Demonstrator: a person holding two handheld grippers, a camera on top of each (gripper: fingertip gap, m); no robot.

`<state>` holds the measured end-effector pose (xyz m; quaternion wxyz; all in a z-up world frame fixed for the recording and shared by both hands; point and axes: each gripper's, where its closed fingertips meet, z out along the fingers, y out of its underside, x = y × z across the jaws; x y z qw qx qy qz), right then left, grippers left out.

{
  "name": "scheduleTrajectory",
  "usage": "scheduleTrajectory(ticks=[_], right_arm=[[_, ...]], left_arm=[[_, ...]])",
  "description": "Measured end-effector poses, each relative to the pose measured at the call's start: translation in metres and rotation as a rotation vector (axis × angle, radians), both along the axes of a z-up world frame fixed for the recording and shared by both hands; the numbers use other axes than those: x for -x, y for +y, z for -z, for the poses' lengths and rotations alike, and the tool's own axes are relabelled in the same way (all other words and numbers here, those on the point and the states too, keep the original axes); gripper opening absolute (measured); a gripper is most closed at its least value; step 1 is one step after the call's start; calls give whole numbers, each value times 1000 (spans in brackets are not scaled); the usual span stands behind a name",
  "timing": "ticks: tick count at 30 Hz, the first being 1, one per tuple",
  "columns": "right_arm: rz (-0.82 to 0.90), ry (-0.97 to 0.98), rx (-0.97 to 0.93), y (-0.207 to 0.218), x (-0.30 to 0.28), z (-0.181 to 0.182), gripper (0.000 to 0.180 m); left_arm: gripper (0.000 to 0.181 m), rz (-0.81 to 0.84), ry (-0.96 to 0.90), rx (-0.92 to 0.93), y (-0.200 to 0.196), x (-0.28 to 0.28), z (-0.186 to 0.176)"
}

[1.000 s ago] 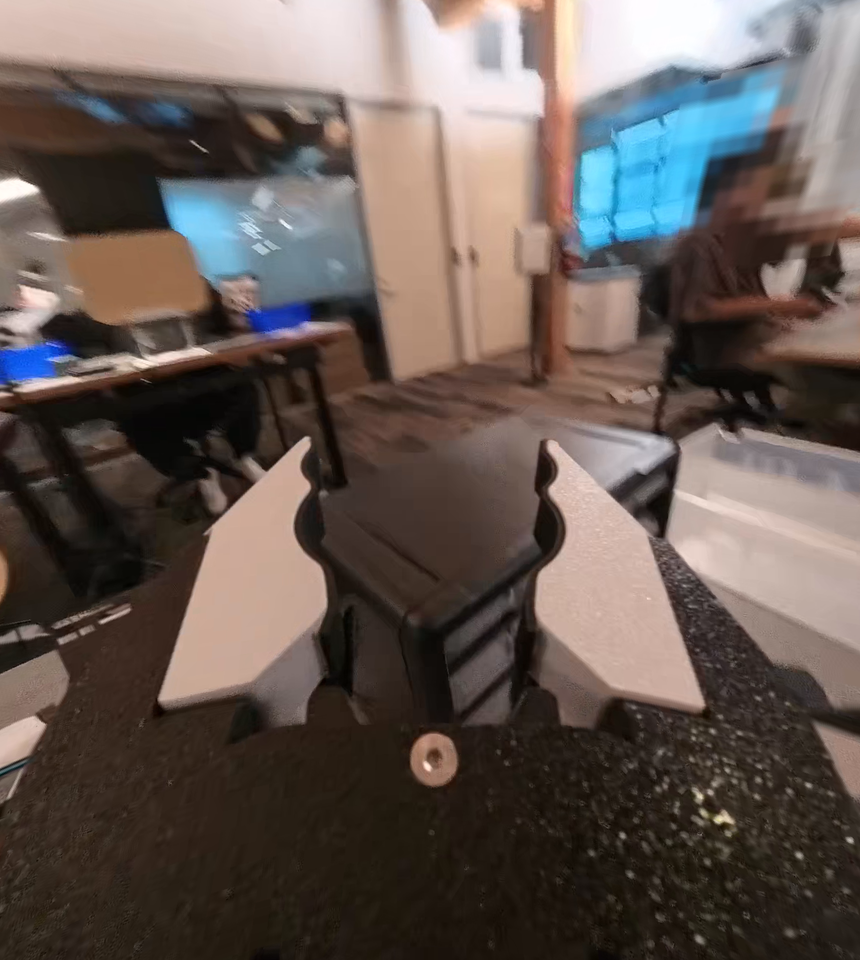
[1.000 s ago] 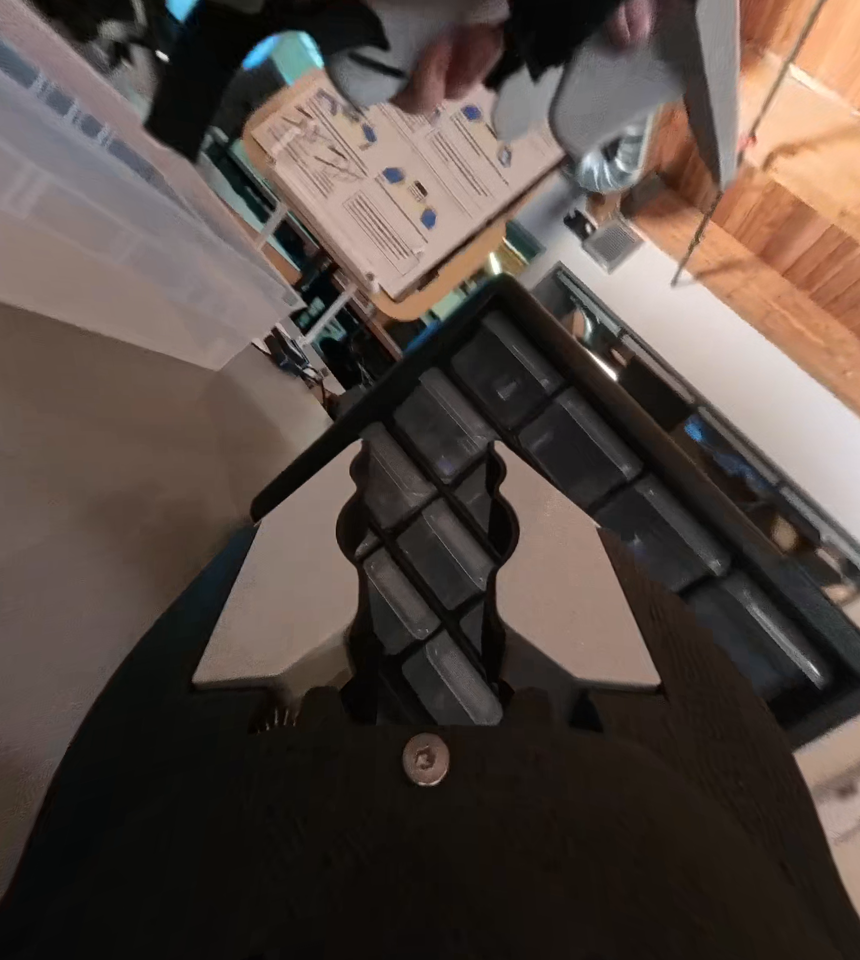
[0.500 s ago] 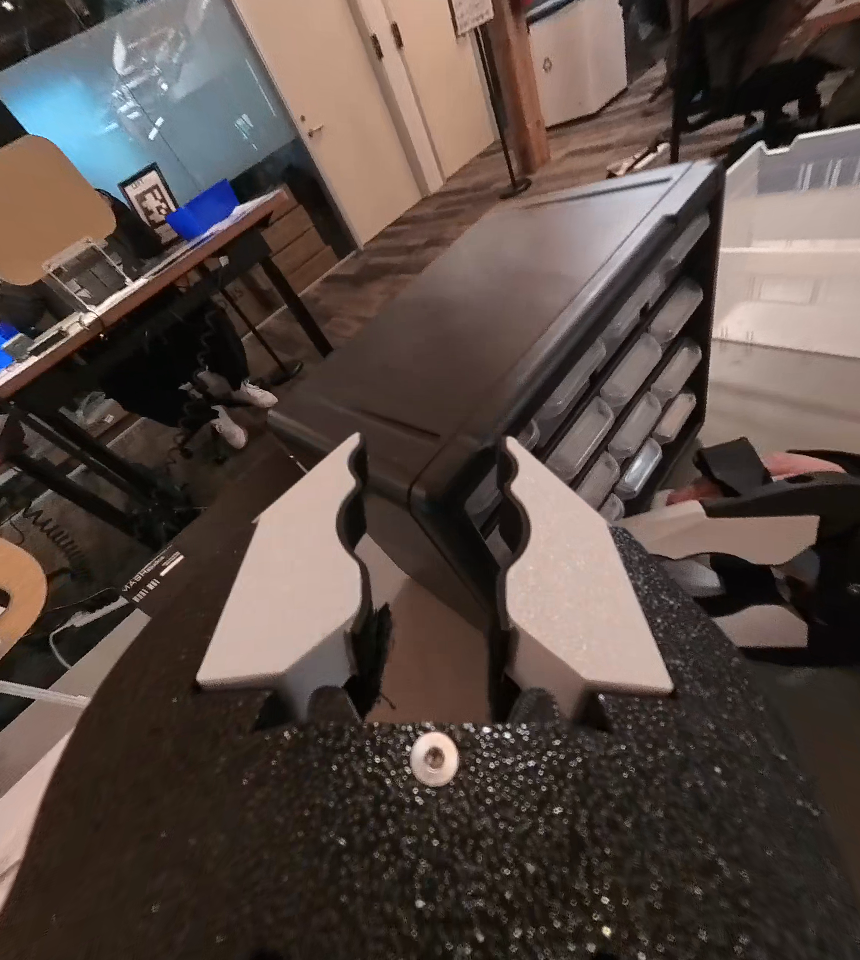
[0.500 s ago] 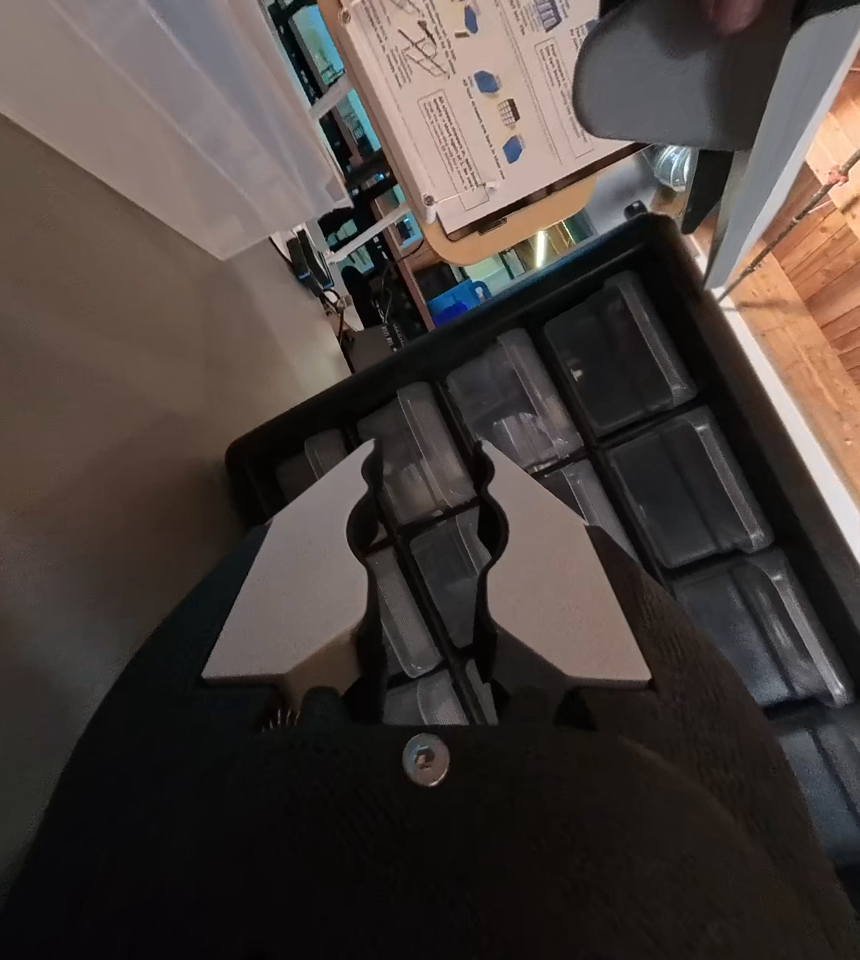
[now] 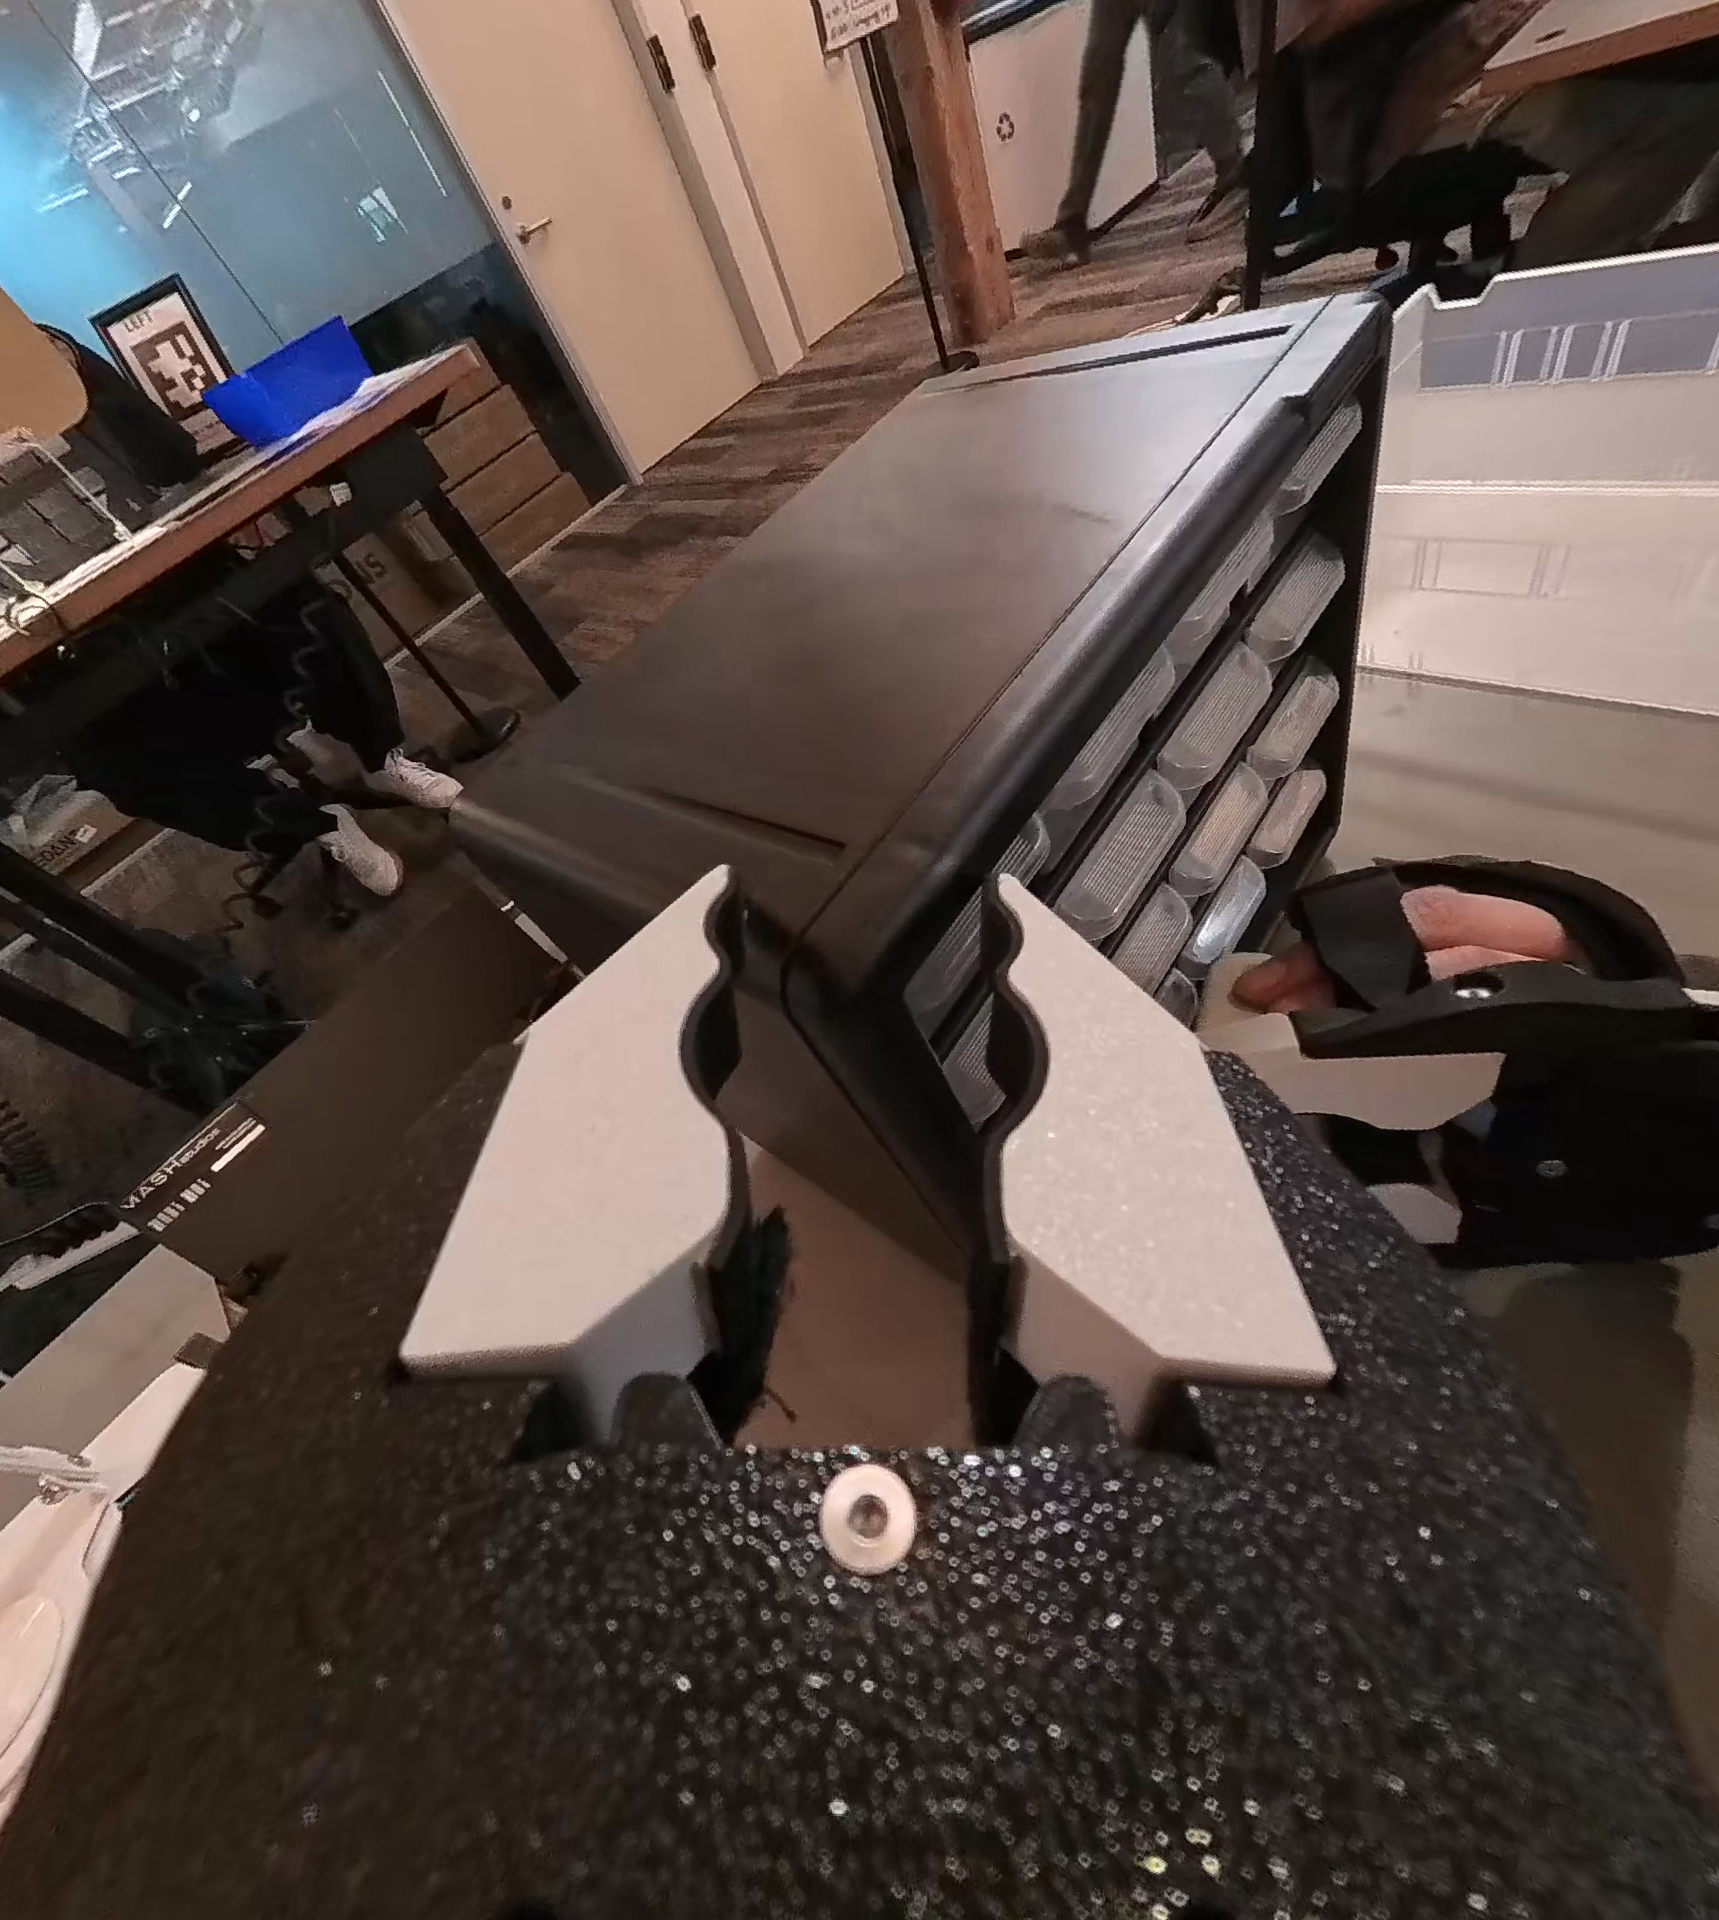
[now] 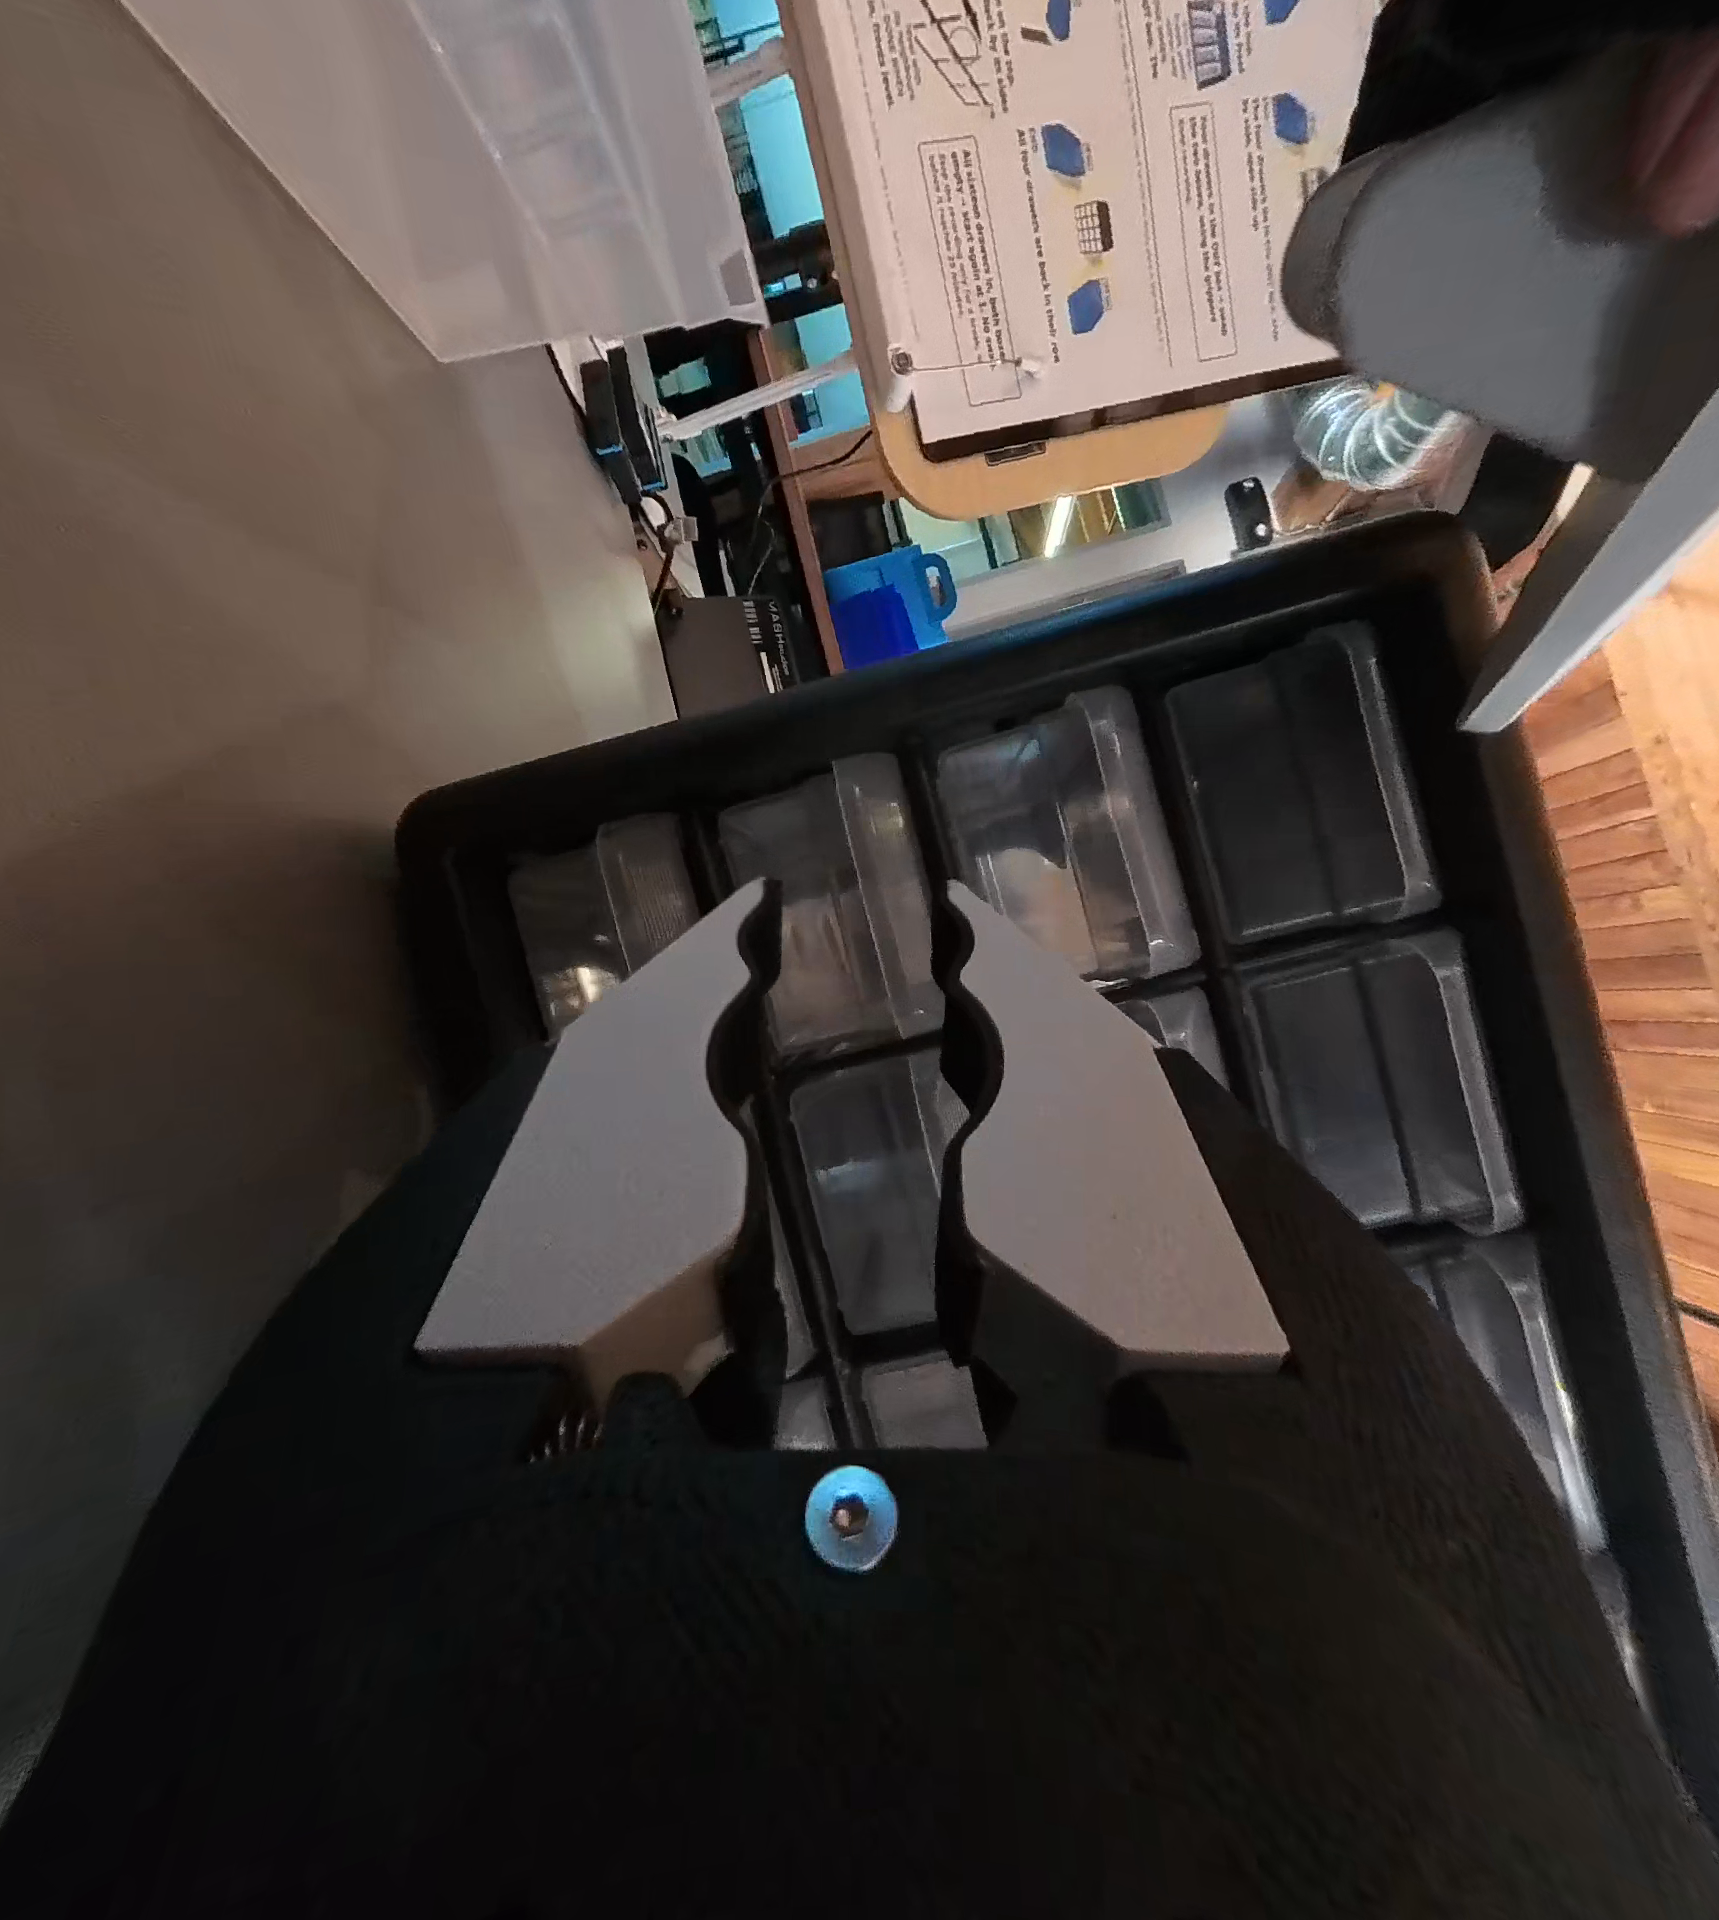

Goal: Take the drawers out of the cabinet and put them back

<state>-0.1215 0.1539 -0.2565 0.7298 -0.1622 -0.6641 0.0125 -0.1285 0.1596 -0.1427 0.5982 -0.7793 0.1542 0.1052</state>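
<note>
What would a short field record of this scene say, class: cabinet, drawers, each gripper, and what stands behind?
cabinet: black cabinet, standing on the table
drawers: clear drawers, all seated in the slots that show
left gripper: open, astride the cabinet's near top corner
right gripper: open, at the drawer fronts, gripping nothing
behind: translucent bin beyond the cabinet

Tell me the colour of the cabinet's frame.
Black. The cabinet shows best in the left wrist view; its drawers are clear plastic.
</note>
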Motion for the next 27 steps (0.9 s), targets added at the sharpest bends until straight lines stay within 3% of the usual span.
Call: scheduleTrajectory(ticks=[11, 27], right_arm=[[32, 8, -113, 5, 2, -2, 19], [40, 33, -116, 5, 1, -7, 10]], left_arm=[[39, 8, -6, -7, -1, 0, -1], [39, 18, -7, -13, -1, 0, -2]])
